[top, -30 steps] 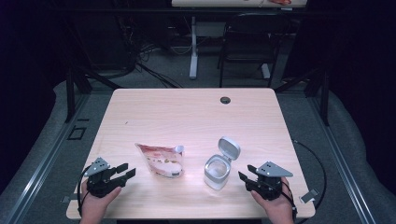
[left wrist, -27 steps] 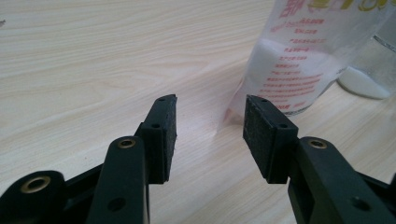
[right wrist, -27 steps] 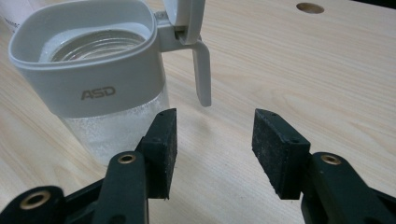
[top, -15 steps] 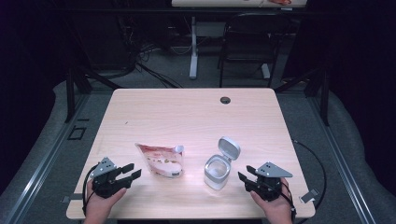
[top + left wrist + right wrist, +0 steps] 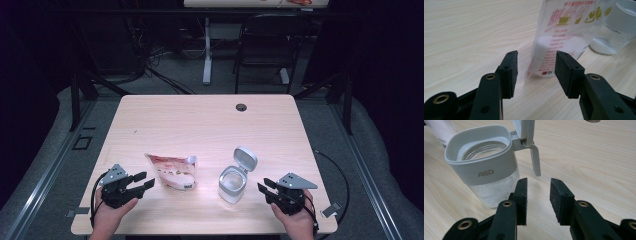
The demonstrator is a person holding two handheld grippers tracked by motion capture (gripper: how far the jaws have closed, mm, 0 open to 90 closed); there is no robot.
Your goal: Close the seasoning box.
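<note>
- Overhead, in the high view, the left gripper (image 5: 142, 182) rests at the near left of the wooden table (image 5: 200, 120), its jaws apart and empty, pointing at the printed pouch (image 5: 172, 171) just beside it.
- Right of the pouch stands the glass jar (image 5: 233, 183), its grey flip lid (image 5: 245, 159) hinged up; the right gripper (image 5: 265, 189) sits near it, released.
- Next, the left gripper view: the left gripper (image 5: 536, 70) holds nothing, and the pouch (image 5: 564, 35) stands just past the pads, with the jar (image 5: 614, 32) behind it.
- Lastly, the right gripper view: the right gripper (image 5: 538, 200) has just been closing, with nothing between its jaws; the jar (image 5: 484, 167) stands close ahead to the left, untouched.
</note>
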